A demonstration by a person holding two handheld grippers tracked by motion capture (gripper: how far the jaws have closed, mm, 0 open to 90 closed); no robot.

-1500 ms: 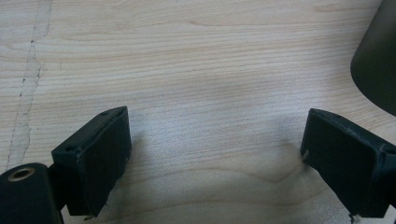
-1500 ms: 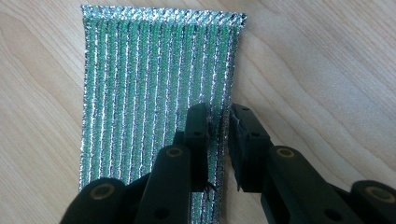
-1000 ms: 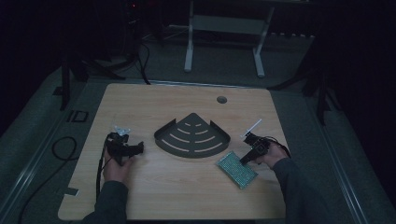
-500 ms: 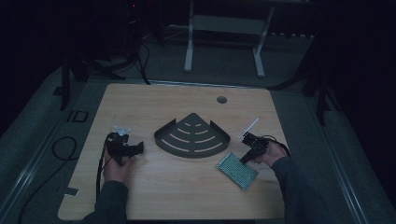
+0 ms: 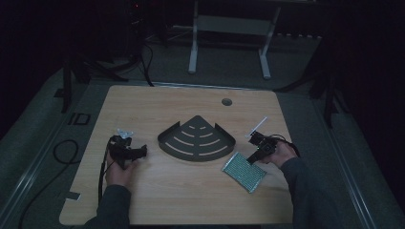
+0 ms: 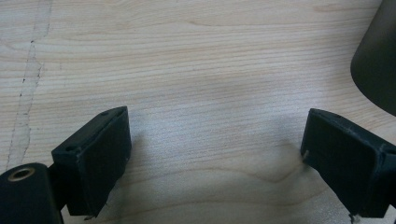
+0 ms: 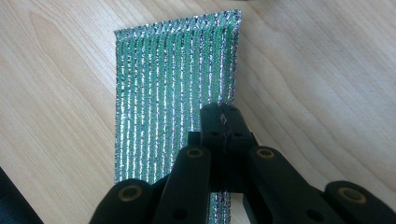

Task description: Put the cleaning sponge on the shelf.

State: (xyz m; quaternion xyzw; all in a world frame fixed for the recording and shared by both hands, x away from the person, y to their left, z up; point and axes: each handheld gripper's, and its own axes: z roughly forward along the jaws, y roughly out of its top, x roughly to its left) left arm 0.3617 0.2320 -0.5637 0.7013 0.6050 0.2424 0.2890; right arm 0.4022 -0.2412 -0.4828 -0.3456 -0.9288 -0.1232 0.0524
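Right gripper (image 5: 252, 159): lower right of the high view, its fingers (image 7: 211, 122) pressed together with no gap, just finished closing. They sit over the near right edge of the pad (image 7: 173, 84); whether an edge of it is pinched between them I cannot tell.
Pad: green, silver-striped rectangle, flat on the counter (image 5: 191, 191), lower right of centre in the high view (image 5: 243, 171), just below the rack (image 5: 197, 139) and apart from it.
Left gripper (image 5: 137, 151): lower left of the high view, fingers (image 6: 93, 163) spread wide, nothing between them but bare wood.
Rack: dark quarter-round piece with slots, middle of the counter; its curved edge shows at the upper right of the left gripper view (image 6: 378, 70).
White stick (image 5: 257, 127): right of the rack, above the right gripper.
Hands: one on each gripper, sleeves entering from the bottom edge.
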